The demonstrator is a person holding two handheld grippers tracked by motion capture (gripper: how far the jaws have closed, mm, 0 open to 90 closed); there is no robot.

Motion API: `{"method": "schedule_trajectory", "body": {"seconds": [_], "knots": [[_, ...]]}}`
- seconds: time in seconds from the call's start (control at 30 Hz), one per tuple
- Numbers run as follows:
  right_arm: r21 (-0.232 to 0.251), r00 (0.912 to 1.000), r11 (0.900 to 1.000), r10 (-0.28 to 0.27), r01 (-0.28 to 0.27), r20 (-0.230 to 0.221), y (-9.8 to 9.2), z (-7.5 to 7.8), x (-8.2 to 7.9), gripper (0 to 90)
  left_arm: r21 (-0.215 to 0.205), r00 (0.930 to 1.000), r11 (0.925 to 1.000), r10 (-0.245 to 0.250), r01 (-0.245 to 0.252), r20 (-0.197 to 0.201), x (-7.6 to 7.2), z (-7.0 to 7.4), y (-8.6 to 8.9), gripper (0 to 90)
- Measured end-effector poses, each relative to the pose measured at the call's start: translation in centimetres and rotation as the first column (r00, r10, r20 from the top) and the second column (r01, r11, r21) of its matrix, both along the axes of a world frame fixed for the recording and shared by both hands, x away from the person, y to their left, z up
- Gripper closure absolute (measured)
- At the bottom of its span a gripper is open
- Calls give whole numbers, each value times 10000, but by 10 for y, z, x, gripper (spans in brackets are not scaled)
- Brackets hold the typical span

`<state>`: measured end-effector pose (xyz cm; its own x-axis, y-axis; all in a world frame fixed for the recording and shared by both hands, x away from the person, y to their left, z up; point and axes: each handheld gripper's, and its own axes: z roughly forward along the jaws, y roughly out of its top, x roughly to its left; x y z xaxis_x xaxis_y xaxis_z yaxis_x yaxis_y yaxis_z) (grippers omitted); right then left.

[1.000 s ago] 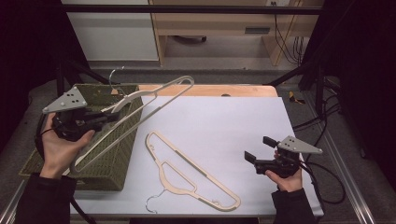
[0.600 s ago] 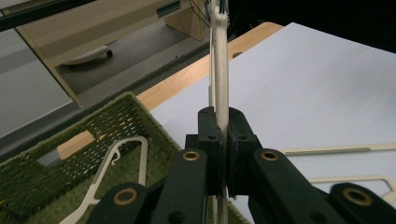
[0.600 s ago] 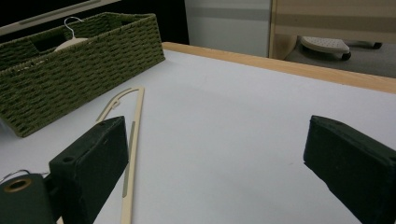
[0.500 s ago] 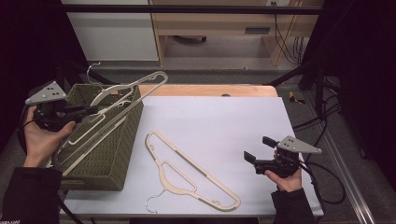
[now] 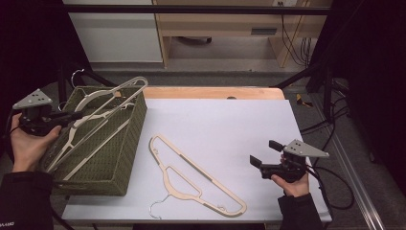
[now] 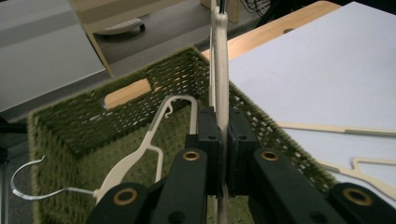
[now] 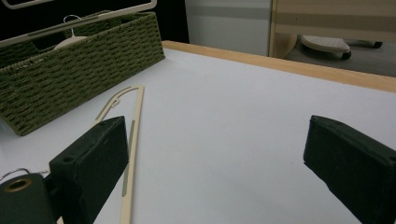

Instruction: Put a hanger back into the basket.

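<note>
**Hanger held over basket, second one lying on the table**

Nearest the person's side, flat on the white table top [image 5: 230,124]: a cream wooden clothes hanger with a wire hook [image 5: 194,175], long axis running diagonally from near the basket's corner down toward the front right, hook at the front edge. Just right of its lower end, apart from it: the right gripper [image 5: 265,154], jaws spread wide and empty, aimed leftward across the table so that the hanger's bar lies ahead and to its left in the right gripper view.

Farther left: the left gripper [image 6: 223,135], jaws pinched tight on the thin bar of a second cream wooden hanger [image 5: 103,112], held on edge and slanting above the olive-green woven rectangular basket [image 5: 107,158]. Inside the basket, a third pale hanger with a metal hook [image 6: 135,156].

Probably a put-hangers-in-basket job, with one left on the table. Right gripper nearer to that one; basket well off to the left, so likely a crosswise carry along the hanger's own length.
</note>
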<state>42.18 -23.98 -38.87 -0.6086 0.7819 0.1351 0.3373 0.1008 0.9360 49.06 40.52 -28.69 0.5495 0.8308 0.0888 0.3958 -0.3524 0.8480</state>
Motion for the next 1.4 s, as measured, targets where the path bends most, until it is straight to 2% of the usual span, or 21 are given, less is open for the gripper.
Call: {"method": "schedule_trajectory", "body": {"seconds": [0.03,0.2,0.27,0.37,0.43,0.5,0.57,0.67,0.73,0.8,0.9,1.0,1.07,1.13,1.23,1.27,1.4], "knots": [[4,10000,10000,10,-10,18,0,0,0,71,-76,9998,9998,172,-172,23,0,-3,7,864],[10,10000,10000,28,-28,31,-1,0,0,71,-85,9993,9992,379,-379,-56,0,-11,21,864],[8,10000,10000,10,-10,51,0,0,0,72,-228,9993,9990,372,-374,-77,0,-15,26,863],[2,10000,10000,-13,13,28,0,0,0,72,-279,9996,9994,220,-224,-165,2,-16,24,863],[-18,10000,10000,14,-14,38,0,0,0,72,-77,9993,9997,224,-226,-299,4,-17,21,863],[-34,10000,10000,16,-16,41,0,0,0,72,405,9976,9987,325,-301,-605,8,-21,18,863],[-34,10000,10000,22,-22,37,0,0,0,72,438,9967,9986,338,-306,-740,10,-25,17,863],[24,10000,10000,6,-6,35,0,0,0,73,309,9951,9991,324,-297,-937,12,-34,17,863],[17,10000,10000,-9,9,28,0,0,0,73,53,9929,9991,419,-416,-1116,14,-46,16,862],[-32,10000,10000,20,-20,38,0,0,0,74,-28,9909,9988,482,-489,-1256,15,-53,16,862],[-13,10000,10000,-6,6,-44,2,-1,0,74,-163,9847,9977,622,-657,-1627,18,-67,16,860],[-49,10000,10000,10,-10,-57,2,-1,1,74,-236,9809,9968,708,-763,-1813,19,-77,16,858],[-31,10000,10000,62,-63,-52,1,-1,1,75,-444,9802,9954,755,-849,-1833,19,-81,19,854],[-49,10000,10000,60,-61,-55,2,-2,1,75,-685,9773,9927,838,-988,-1945,18,-85,23,847],[-74,10000,10000,16,-17,-63,3,-2,1,75,-802,9694,9848,1353,-1543,-2047,19,-90,27,833],[-74,10000,10000,16,-17,-63,3,-2,1,75,-802,9694,9848,1353,-1543,-2047,19,-90,27,826],[-94,10000,9999,86,-86,-37,2,-2,1,75,-342,9535,9742,2110,-2233,-2150,21,-92,29,782]]}}
